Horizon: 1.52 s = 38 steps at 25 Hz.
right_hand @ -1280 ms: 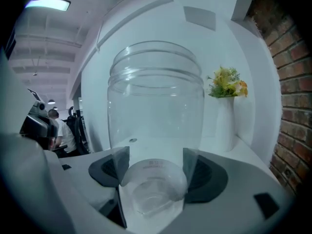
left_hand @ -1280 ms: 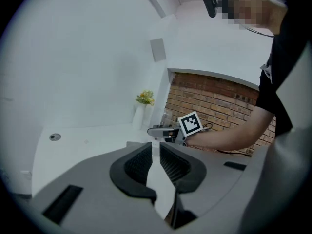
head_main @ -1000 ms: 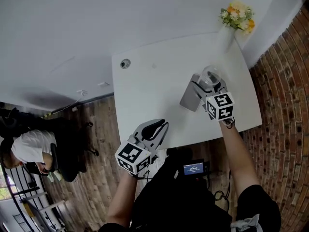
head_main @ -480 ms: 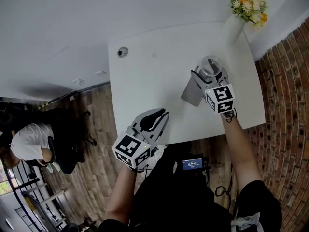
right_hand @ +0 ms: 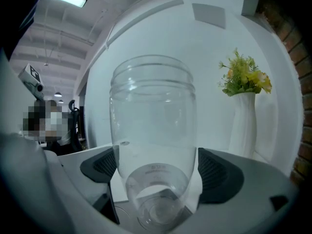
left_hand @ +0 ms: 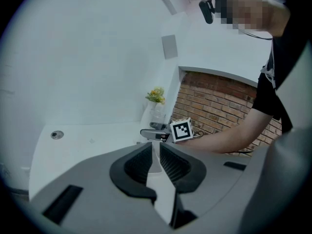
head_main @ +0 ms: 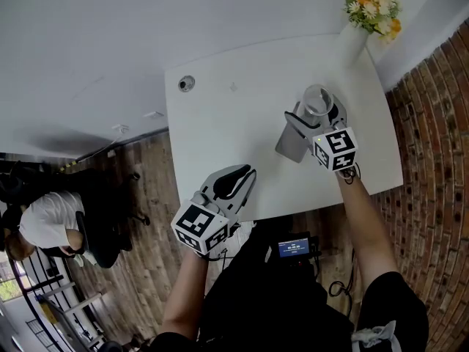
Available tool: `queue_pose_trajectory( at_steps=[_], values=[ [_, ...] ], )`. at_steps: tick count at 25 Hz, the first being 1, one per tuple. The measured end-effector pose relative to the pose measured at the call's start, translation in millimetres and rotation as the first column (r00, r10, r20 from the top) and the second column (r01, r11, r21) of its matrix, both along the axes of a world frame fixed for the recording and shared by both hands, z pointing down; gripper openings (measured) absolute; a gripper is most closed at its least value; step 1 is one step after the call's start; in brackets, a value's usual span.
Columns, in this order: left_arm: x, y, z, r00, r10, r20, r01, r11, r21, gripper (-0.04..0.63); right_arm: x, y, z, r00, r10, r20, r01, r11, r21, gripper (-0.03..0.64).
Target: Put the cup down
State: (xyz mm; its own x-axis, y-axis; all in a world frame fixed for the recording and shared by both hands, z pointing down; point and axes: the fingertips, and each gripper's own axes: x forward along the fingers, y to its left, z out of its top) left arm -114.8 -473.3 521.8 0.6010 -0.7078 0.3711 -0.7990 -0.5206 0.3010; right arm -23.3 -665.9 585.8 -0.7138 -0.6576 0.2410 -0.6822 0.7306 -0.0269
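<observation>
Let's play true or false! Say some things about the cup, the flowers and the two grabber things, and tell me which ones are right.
1. The cup is see-through and has nothing in it. True.
2. The cup is lying on its side. False: it stands upright, with its mouth at the top.
3. The flowers are in a white vase at a far corner of the table. True.
4. The left gripper is holding the cup. False: its jaws are together with nothing in them. The cup stands between the jaws of the right gripper, which are opening.
</observation>
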Motion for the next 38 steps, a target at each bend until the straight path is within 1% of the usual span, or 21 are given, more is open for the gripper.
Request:
queue_pose_trajectory(
  at_steps=[2,5,11,17,23,25,30,35,36,38],
  values=[
    [-0.9,0.3,-0.6,1.000,0.001,0.001,-0.001,1.000,0.002,0.057,1.4,1.8,-1.8,1.000,-0.007,0.006,0.007,1.000,-0.008,0.503],
    [-1.8,1.0,-2.5,1.000,0.001,-0.001,-0.001,1.000,0.007,0.057,6.9,7.5,-2.1,1.000,-0.003,-0.013,0.003,1.000,-0.016,0.503],
    [-0.3,1.0,-12.7,1.000,0.006,-0.009,-0.006,0.999,0.035,0.057,27.7,34.4,-11.4,0.999,0.007,-0.034,-0.008,0.999,-0.040,0.502],
    [4.4,7.4,-20.6,1.000,0.020,-0.002,-0.020,0.998,0.064,0.057,57.6,77.8,-29.9,0.998,0.052,0.031,-0.049,0.995,-0.089,0.502],
    [8.2,21.4,-23.0,0.999,0.032,-0.006,-0.032,0.997,0.077,0.057,51.9,138.3,-59.1,0.997,-0.034,0.070,0.041,0.993,-0.110,0.493],
    [12.6,24.9,-24.3,0.999,0.040,-0.011,-0.039,0.996,0.083,0.057,50.4,155.9,-72.7,0.994,-0.053,0.091,0.063,0.993,-0.102,0.452],
    [28.3,33.4,-29.2,0.997,0.068,-0.021,-0.065,0.993,0.099,0.057,52.9,192.1,-107.6,0.985,-0.073,0.155,0.083,0.995,-0.063,0.269],
    [41.5,35.0,-34.2,0.996,0.090,-0.028,-0.086,0.990,0.114,0.057,55.0,216.1,-126.2,0.977,-0.089,0.192,0.100,0.994,-0.048,0.100],
    [44.0,35.0,-35.4,0.995,0.094,-0.028,-0.090,0.989,0.118,0.057,55.6,218.7,-127.7,0.977,-0.088,0.194,0.100,0.994,-0.049,0.074],
    [49.1,34.8,-37.7,0.994,0.104,-0.030,-0.099,0.987,0.124,0.057,56.5,222.5,-129.0,0.977,-0.089,0.192,0.100,0.994,-0.051,0.042]
  ],
)
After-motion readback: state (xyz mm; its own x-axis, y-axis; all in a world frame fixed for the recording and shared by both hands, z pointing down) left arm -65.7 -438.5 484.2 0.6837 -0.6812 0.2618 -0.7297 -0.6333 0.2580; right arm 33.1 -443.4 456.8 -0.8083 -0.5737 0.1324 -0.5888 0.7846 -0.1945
